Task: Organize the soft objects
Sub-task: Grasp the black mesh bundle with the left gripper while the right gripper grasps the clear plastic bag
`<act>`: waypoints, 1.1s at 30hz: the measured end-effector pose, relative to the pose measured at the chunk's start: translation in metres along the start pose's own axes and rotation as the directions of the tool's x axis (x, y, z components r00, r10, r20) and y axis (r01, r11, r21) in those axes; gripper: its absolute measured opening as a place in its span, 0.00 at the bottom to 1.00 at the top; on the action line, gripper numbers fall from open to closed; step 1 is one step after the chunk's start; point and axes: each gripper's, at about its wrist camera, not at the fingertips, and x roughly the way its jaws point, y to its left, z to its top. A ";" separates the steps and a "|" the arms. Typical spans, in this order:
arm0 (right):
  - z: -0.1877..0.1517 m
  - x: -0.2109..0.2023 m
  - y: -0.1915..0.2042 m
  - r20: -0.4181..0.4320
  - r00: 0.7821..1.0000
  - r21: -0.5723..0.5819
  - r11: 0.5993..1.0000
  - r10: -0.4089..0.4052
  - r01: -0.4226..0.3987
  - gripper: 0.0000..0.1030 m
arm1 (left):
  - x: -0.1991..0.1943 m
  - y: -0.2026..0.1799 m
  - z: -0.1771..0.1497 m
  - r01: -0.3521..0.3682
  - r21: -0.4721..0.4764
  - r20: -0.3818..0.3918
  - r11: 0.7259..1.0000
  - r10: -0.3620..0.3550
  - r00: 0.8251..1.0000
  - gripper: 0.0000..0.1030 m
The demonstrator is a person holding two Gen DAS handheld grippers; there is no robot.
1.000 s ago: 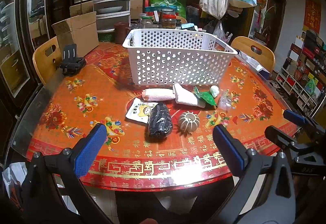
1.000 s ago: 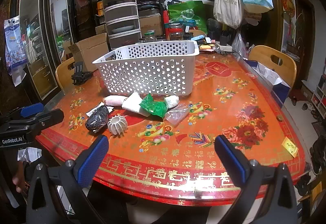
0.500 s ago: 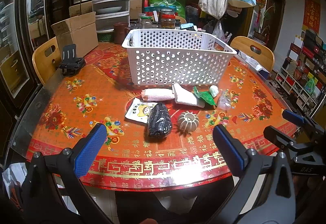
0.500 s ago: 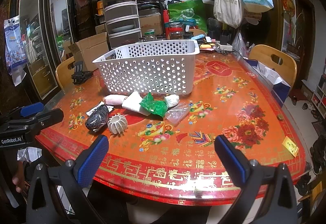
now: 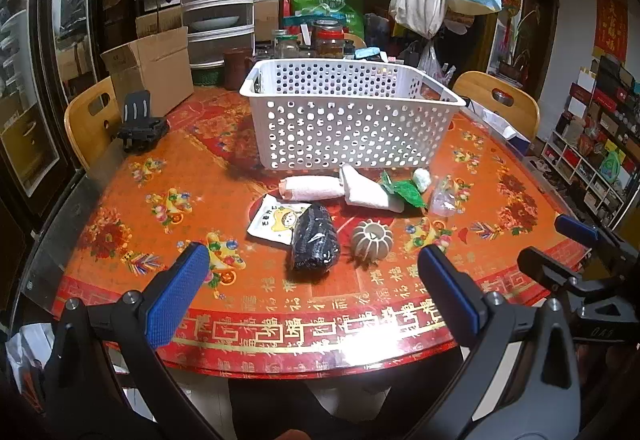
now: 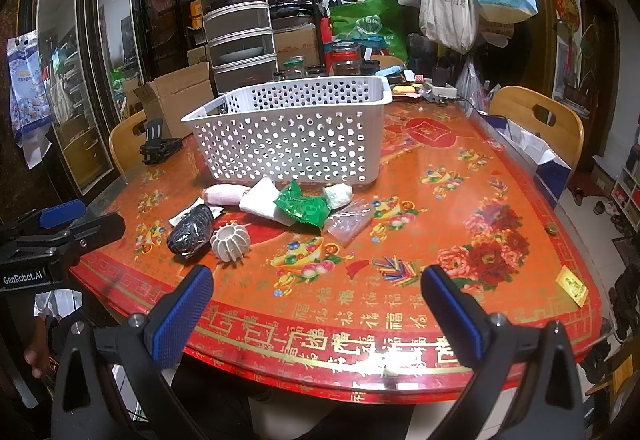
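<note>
Red patterned desk [image 5: 168, 175] under both my grippers. My left jaws [image 5: 312, 294] gape wide, holding nothing, above its near edge. Ahead, left to right: yellow packet [image 5: 274, 220], black bundle [image 5: 314, 238], ribbed ball [image 5: 371, 241], pink roll [image 5: 312, 187], white cloth [image 5: 368, 191], green wrapper [image 5: 404, 189]. White basket [image 5: 348, 123] behind them. My right jaws [image 6: 316, 306] gape wide, empty.

"GenRobot.AI" on left tongs [image 6: 24, 277]

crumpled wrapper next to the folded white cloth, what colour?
Green; the crumpled wrapper shows best in the right wrist view, beside the folded white cloth.
</note>
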 end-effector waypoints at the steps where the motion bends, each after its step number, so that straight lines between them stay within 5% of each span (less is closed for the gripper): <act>1: 0.000 0.000 0.000 0.001 1.000 0.000 1.000 0.001 -0.001 1.00 | 0.000 0.001 0.000 0.008 -0.006 0.003 1.000 -0.008 1.000 1.00; 9: -0.006 0.014 -0.011 0.093 0.996 0.037 0.999 0.009 -0.012 1.00 | 0.020 0.020 -0.001 0.067 -0.012 0.028 0.998 -0.066 0.997 1.00; 13: -0.006 0.030 -0.018 0.077 0.997 0.051 0.999 -0.009 0.005 1.00 | 0.056 0.032 -0.013 0.023 -0.006 -0.065 1.000 -0.023 0.998 1.00; 24: -0.009 0.092 -0.017 -0.057 0.998 0.045 0.999 0.001 0.001 0.99 | 0.098 0.040 -0.031 0.062 -0.005 -0.079 0.998 -0.062 0.995 1.00; 33: 0.016 0.126 -0.024 -0.123 0.992 0.043 0.999 0.001 0.005 0.76 | 0.121 0.031 -0.025 0.087 0.016 -0.094 0.996 -0.085 0.992 0.93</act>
